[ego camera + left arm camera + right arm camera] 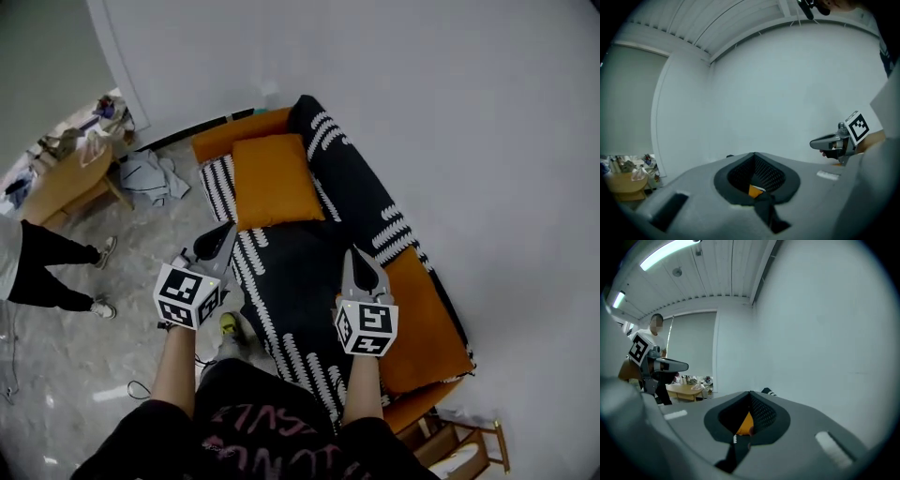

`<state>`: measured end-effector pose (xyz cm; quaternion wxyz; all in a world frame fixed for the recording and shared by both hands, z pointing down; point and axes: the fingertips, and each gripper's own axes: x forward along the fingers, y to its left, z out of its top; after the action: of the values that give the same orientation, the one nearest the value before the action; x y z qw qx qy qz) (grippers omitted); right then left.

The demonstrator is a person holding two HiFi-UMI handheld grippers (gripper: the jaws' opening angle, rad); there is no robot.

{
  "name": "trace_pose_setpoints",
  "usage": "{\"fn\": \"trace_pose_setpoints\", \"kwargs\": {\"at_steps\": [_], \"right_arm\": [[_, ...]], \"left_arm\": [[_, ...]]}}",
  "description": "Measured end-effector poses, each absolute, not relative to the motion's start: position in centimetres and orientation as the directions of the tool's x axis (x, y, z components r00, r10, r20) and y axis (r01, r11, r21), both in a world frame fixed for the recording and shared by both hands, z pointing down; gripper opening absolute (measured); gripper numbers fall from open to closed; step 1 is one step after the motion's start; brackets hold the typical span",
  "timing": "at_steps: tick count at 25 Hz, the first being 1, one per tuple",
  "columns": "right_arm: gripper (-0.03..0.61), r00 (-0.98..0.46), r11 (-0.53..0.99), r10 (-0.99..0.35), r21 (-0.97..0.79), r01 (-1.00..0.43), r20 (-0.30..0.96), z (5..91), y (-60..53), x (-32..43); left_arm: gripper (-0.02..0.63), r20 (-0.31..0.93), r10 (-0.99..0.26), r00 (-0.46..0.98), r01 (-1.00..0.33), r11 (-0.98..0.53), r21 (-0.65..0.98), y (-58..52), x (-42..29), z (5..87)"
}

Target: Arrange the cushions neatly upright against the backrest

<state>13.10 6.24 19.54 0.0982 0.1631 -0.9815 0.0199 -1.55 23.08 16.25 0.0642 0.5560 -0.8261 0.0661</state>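
Left tool [228, 230] and right tool [354, 253] are both clenched on nothing, held out over the sofa. Pink lettering on the person's dark shirt [267, 441] shows upside down and is unreadable. The orange cushion [275, 180], plain and squarish, lies flat on the sofa's black, white-dashed cover [300, 281] at the far end.

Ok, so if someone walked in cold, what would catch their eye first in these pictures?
The bright orange cushion at the far end of the sofa stands out first, set against the black throw with white stripes. Next come the left claw and the right claw, both shut and empty, held over the sofa's front edge behind their black-and-white marker cubes.
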Motion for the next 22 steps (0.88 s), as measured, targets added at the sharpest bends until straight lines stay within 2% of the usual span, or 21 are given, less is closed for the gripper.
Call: {"fn": "trace_pose_setpoints", "kwargs": {"at_steps": [11,17,22], "right_arm": [[0.009,-0.950,0.988,-0.154,0.030,-0.152,0.271,22.9,14.3,-6.4],[0.009,-0.946,0.988,-0.156,0.049,-0.149,0.283,22.6,18.1,-19.0],[0.009,-0.946,0.979,-0.202,0.040,-0.198,0.252,21.0,19.1,-25.6]], "left_arm": [[0.002,0.193,-0.847,-0.495,-0.861,0.508,0.023,32.4,-18.5,19.9],[0.002,0.207,-0.854,-0.477,-0.865,0.498,0.063,36.1,-30.0,20.9],[0.002,0.188,-0.863,-0.469,-0.873,0.485,0.045,37.7,-37.5,19.2]]}}
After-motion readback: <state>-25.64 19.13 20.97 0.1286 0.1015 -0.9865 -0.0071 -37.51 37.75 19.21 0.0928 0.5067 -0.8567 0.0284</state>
